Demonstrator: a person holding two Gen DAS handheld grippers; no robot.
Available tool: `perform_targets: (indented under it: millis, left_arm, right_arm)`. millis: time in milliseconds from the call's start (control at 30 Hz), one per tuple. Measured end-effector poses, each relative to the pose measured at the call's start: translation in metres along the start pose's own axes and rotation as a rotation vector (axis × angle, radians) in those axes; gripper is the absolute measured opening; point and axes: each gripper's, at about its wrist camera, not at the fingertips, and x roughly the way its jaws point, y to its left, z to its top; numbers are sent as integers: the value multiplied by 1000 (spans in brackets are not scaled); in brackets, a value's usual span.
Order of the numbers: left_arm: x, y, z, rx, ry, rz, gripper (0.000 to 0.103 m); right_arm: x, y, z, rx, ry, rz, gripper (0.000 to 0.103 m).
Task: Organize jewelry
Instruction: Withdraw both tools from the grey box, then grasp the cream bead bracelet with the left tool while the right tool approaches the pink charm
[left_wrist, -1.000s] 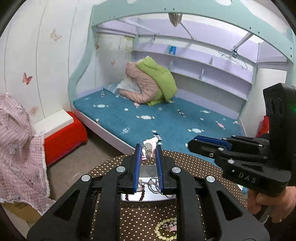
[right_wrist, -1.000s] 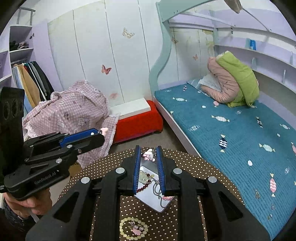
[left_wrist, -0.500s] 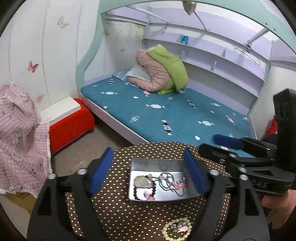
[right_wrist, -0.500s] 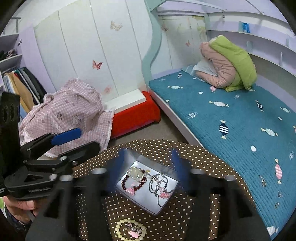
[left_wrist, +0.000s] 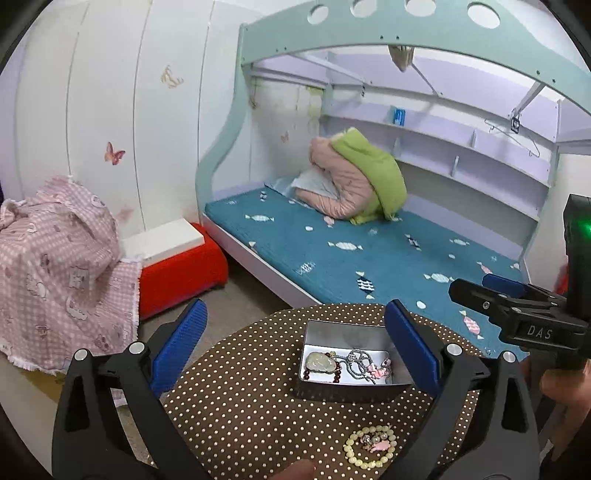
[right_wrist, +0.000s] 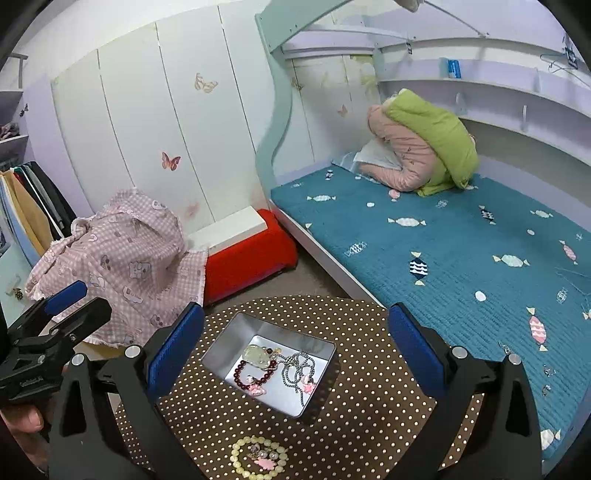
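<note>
On the round, brown dotted surface (left_wrist: 236, 402) sits an open metal tin (left_wrist: 351, 363), and both hand-held grippers hover over it with nothing between their blue pads. The left hand-held gripper (left_wrist: 295, 347) has just been opening and now stands spread wide, released; its fingers (left_wrist: 412, 345) frame the tin from above without touching it, the right-side finger crossing in front of the tin's right wall. The right hand-held gripper (right_wrist: 295, 349) has likewise just been opening and is as wide, empty, with the tin (right_wrist: 271, 363) seen between its fingers (right_wrist: 175, 350) but clear of them. Inside the tin lie a pale green pendant (left_wrist: 320, 362), a dark red bead bracelet (right_wrist: 255, 376), a silver chain (left_wrist: 360, 363) and small pink charms (left_wrist: 378, 371), all tangled close together on the tin's floor. Nearer the cameras, outside the tin on the cloth, lies a cream bead bracelet (left_wrist: 371, 446) with a pink charm and a few pearly beads inside its ring. Each view shows the other gripper at its edge, held by a hand (right_wrist: 22, 421). Behind the surface are a bed (left_wrist: 369, 254) with a teal cover, a red box (left_wrist: 177, 273) and a pink checked cloth (left_wrist: 62, 269).
</note>
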Motion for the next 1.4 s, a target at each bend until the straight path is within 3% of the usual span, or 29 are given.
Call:
perform_targets:
  millis: [400,800,1067,1400]
  left_arm:
    - [-74,-5,-19,-3,-95,39,97]
    - [-124,-11,-53,-18,-142,63,97]
    - [-129,-18,-90,-3,-124,81,97]
    - [-98,-23,-136,12,-44,91,97]
  right_arm:
    - [-70,25,-12,-49,-99,-6,96]
    - [-125,38,-52,-87,-167,-31,96]
    - [-127,40,-96,-100,-155,-56,96]
    - [-109,29,-133,-95,-90,-84,96]
